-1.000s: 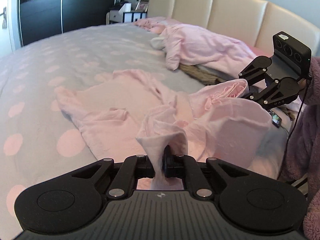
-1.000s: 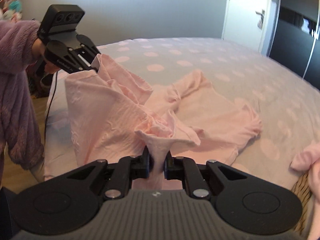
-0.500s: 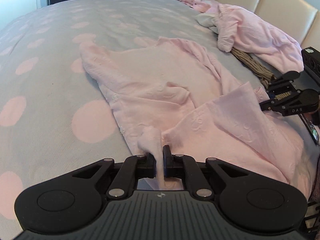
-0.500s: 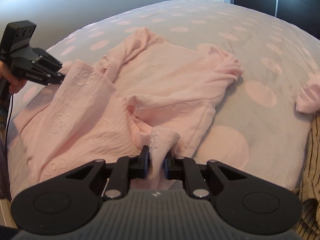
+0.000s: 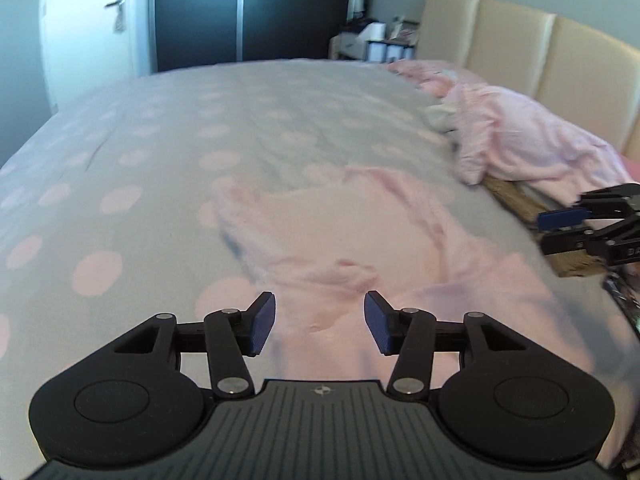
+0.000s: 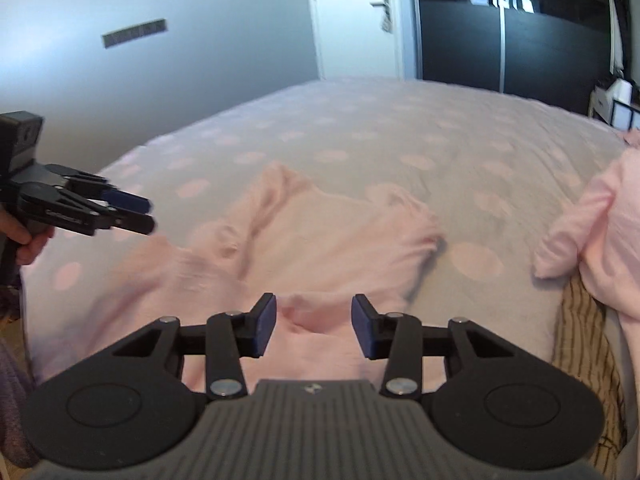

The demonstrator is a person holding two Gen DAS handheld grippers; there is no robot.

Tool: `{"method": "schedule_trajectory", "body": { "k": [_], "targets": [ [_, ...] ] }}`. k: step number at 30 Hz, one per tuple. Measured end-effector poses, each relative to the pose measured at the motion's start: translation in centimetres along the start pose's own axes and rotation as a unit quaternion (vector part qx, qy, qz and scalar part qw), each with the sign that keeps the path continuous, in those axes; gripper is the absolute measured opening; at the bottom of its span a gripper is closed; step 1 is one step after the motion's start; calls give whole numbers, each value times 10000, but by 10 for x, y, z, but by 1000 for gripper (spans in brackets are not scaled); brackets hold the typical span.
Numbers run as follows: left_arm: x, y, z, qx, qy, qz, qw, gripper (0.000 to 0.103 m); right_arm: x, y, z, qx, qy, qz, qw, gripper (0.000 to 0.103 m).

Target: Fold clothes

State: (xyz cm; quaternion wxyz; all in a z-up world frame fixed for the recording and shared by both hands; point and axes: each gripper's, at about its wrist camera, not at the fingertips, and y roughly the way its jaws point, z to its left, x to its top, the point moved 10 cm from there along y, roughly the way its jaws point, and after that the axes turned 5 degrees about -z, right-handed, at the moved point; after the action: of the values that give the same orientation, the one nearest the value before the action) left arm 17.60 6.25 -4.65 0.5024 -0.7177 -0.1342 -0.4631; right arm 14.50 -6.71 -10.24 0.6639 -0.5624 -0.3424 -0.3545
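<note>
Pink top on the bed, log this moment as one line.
left gripper: open | right gripper: open | pink top: lying on bed, unheld | fold: not finished

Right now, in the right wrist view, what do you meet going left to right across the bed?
left gripper → pink garment spread flat on the spotted bedcover → heap of pink clothes at the right edge.

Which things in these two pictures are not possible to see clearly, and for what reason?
- Near edge of the pink garment: left wrist view, hidden behind the left hand-held gripper.
- Garment's texture: both views, motion blur.
- Striped brown cloth: right wrist view, mostly covered by the pink pile.
- Items on the bedside shelf: too small.
</note>
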Motion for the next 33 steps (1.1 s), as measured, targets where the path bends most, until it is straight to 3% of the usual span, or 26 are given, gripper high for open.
{"method": "schedule_trajectory", "body": {
  "k": [3, 5, 9, 12, 22, 31, 33],
  "targets": [
    [-4, -12, -39, -330, 298, -10, 9990, 34, -8, -9, 36, 194, -107, -4, 9998, 42],
    [-12, -11, -64, -545, 541, 51, 9970, 32, -18, -10, 61, 358, -379, 75, 9986, 33],
    [-29, 10, -91, -641, 1006, 267, 9925, 32, -39, 4, 85, 523, -690, 284, 9958, 26],
    [-37, 37, -90, -620, 920, 480, 9927, 31, -50, 27, 76, 345, -712, 502, 9956, 20],
    [-43, 109, -63, -127, 877, 886, 9921, 30, -52, 100, 27, -176, -223, 847, 9960, 14],
    [-35, 123, -58, -2, 824, 887, 9926, 29, -47, 112, 24, -302, -73, 731, 9968, 15],
    [-31, 115, -58, -5, 846, 807, 9931, 29, -43, 104, 25, -293, -67, 622, 9976, 20]
  ]
}}
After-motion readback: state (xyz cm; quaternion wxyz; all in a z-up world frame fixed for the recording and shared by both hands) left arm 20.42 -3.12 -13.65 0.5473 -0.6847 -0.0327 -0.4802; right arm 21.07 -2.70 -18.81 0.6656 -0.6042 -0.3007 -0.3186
